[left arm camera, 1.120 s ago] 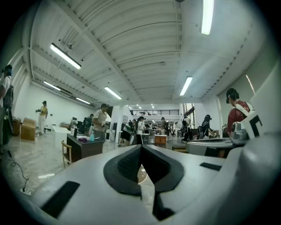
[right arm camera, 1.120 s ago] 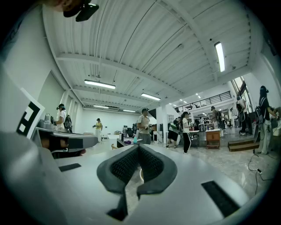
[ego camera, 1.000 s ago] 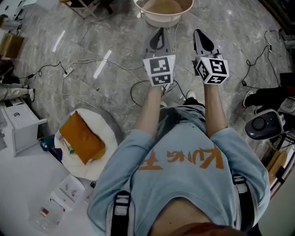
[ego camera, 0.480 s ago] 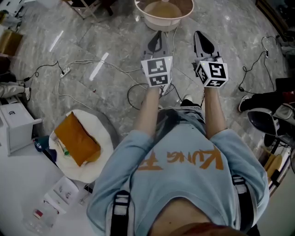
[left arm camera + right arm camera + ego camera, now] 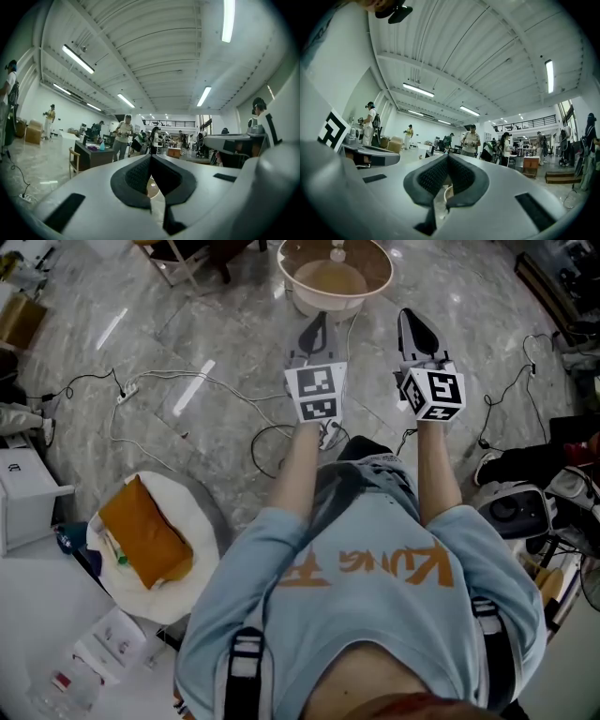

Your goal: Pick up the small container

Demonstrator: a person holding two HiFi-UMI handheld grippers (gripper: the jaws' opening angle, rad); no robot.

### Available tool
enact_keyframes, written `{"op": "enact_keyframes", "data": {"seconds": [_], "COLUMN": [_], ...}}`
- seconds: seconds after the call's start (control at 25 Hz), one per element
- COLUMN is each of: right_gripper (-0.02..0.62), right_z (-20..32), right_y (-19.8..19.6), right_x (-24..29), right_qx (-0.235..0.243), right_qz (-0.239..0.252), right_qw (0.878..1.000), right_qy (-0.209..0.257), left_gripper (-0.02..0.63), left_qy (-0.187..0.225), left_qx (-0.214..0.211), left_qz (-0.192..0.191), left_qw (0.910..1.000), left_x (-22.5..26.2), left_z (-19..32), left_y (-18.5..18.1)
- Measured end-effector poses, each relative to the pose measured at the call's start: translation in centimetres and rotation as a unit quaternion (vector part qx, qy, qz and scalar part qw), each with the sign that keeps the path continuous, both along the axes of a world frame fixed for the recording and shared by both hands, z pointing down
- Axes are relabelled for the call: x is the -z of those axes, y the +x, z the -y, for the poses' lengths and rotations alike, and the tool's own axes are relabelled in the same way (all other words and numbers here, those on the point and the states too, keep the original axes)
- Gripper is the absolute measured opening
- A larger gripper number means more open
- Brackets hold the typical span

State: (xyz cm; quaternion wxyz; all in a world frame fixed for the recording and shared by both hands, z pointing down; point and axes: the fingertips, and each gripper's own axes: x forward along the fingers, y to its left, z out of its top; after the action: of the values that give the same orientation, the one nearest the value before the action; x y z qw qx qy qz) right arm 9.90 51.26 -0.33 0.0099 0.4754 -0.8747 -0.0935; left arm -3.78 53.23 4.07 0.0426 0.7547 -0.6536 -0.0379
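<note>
1. Small container, probably the round cream plastic bowl, sits on the grey marbled floor, just beyond both gripper tips and touched by neither.
2. Left gripper, grey with black ribbed pads: jaws pressed together, nothing between them.
3. Right gripper: jaws likewise closed and empty.
4. Thin white cables lie across the floor nearby.

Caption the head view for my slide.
Left gripper and right gripper, both shut and empty, extended toward a beige basin.

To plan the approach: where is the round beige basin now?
In the head view, the basin stands on the floor at top centre, just ahead of the left gripper.
</note>
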Motion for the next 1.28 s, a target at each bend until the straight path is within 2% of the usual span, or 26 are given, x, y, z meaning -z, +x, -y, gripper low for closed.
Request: {"op": "enact_keyframes", "data": {"seconds": [0.2, 0.44, 0.64, 0.84, 1.04, 1.16, 1.28], "right_gripper": [0.011, 0.012, 0.011, 0.011, 0.011, 0.011, 0.011], "right_z": [1.3, 3.3, 7.7, 15.3, 26.1, 33.2, 37.7], "right_y": [0.1, 0.0, 1.3, 1.5, 2.9, 4.6, 4.0], "right_x": [0.5, 2.3, 2.8, 1.4, 1.2, 0.1, -2.9], "right_qx": [0.002, 0.010, 0.016, 0.039, 0.055, 0.043, 0.045], "right_qz": [0.001, 0.015, 0.028, 0.037, 0.051, 0.096, 0.141], "right_qw": [1.000, 1.000, 0.999, 0.998, 0.997, 0.994, 0.986], "right_qy": [0.004, 0.025, 0.036, 0.020, -0.002, -0.034, -0.071], "left_gripper": [0.023, 0.023, 0.023, 0.023, 0.023, 0.023, 0.023], "left_qy": [-0.004, 0.028, 0.042, 0.036, 0.012, -0.016, -0.049], "left_qx": [-0.002, -0.003, 0.000, 0.015, 0.032, 0.039, 0.047], "left_qz": [-0.010, -0.008, 0.006, 0.009, 0.015, 0.041, 0.063], "left_qw": [0.9999, 0.9996, 0.9991, 0.9992, 0.9993, 0.9983, 0.9958], "left_x": [0.8, 3.9, 4.5, 4.0, 3.4, 2.4, 0.5], "left_z": [1.1, 3.0, 7.2, 14.4, 24.0, 29.4, 32.8], "left_y": [-0.2, -0.5, 0.2, 1.1, 2.7, 4.2, 4.6]}}
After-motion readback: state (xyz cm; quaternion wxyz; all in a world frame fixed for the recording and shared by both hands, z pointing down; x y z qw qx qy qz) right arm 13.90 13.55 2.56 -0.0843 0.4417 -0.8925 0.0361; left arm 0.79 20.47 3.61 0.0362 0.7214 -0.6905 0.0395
